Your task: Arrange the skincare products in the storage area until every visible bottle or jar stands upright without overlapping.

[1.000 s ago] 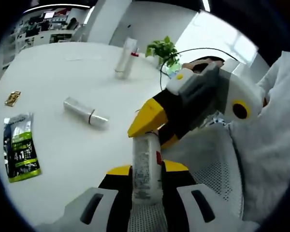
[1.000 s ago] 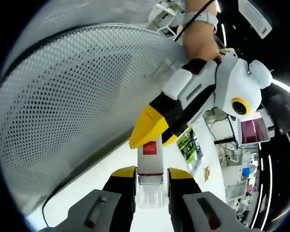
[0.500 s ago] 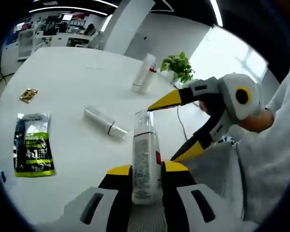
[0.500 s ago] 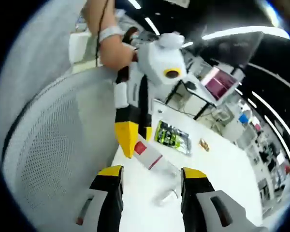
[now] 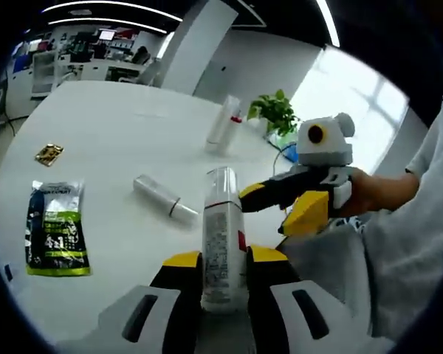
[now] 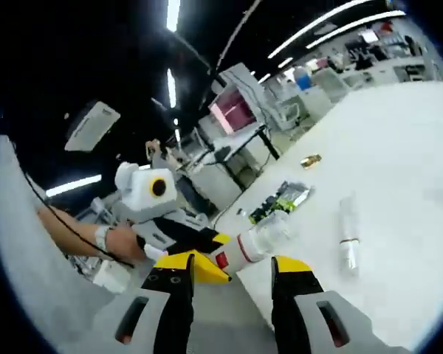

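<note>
L claw (image 5: 223, 276) clamped on white spray bottle (image 5: 221, 236), held above near table (image 5: 118, 133) edge. R claw (image 6: 229, 284) jaws apart, empty. Left to do: silver tube (image 5: 165, 200) lies flat mid-table; far bottle (image 5: 223, 124) looks tilted. Green pouch (image 5: 55, 236) nr left edge.

Both grippers, left gripper (image 5: 223, 274) and right gripper (image 6: 229, 279): yellow-tipped black jaws, white housings; person wears white sleeve (image 5: 410, 243), pale wristband (image 6: 100, 237).
</note>
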`<state>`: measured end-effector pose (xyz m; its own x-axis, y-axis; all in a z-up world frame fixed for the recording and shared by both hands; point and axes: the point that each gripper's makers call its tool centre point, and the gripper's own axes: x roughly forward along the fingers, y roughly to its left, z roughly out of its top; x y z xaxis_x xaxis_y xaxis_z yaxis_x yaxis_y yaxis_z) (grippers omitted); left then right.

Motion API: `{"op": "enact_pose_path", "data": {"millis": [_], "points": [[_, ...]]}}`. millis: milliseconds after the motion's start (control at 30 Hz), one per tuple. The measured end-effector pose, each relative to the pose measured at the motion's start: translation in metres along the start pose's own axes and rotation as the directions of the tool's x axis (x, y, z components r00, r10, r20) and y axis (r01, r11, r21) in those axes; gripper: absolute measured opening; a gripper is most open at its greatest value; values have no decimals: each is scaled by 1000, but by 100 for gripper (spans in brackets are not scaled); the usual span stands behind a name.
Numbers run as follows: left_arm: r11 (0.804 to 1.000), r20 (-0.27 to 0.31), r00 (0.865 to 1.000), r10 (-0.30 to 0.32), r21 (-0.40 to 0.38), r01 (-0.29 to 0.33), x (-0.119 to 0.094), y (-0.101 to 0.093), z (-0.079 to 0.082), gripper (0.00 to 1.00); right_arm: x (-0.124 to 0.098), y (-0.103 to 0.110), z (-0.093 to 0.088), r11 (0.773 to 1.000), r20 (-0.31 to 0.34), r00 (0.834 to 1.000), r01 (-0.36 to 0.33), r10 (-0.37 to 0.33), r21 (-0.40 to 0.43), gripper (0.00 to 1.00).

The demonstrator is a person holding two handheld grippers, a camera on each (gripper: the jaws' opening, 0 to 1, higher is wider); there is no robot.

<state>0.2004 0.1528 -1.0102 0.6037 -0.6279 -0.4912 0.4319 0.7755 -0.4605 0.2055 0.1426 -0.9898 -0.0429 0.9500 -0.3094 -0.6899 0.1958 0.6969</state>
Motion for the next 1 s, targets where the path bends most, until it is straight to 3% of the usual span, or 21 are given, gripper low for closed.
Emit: {"op": "enact_pose_path", "data": {"millis": [100, 167, 267, 433, 600, 733, 867, 1000], "points": [[1000, 15, 1000, -7, 5, 7, -1, -1, 3, 19, 8, 1, -4, 999, -15, 1000, 4, -4, 36, 35], [1000, 22, 1000, -8, 26, 7, -2, -4, 4, 19, 13, 8, 3, 993, 29, 999, -31, 28, 114, 32], [1000, 37, 999, -3, 25, 2, -4, -2, 7, 19, 16, 6, 7, 984, 60, 998, -30, 19, 173, 31], [999, 63, 998, -21, 34, 19, -4, -7, 12, 19, 16, 0, 9, 948, 103, 995, -47, 15, 315, 20], [998, 66, 997, -33, 47, 30, -3, -10, 12, 20, 15, 3, 10, 957, 116, 993, -63, 31, 284, 20], [995, 54, 998, -42, 90, 37, 0, -15, 8, 20, 12, 9, 9, 991, 102, 994, -52, 39, 127, 17], [990, 30, 999, -15, 138, 11, 4, -12, 3, 21, 12, 8, 5, 1000, 57, 998, -16, 14, 23, 16], [976, 11, 1000, 2, 216, -4, 7, -12, -1, 21, 14, 12, 5, 993, 13, 1000, 6, -5, -117, 15]]}}
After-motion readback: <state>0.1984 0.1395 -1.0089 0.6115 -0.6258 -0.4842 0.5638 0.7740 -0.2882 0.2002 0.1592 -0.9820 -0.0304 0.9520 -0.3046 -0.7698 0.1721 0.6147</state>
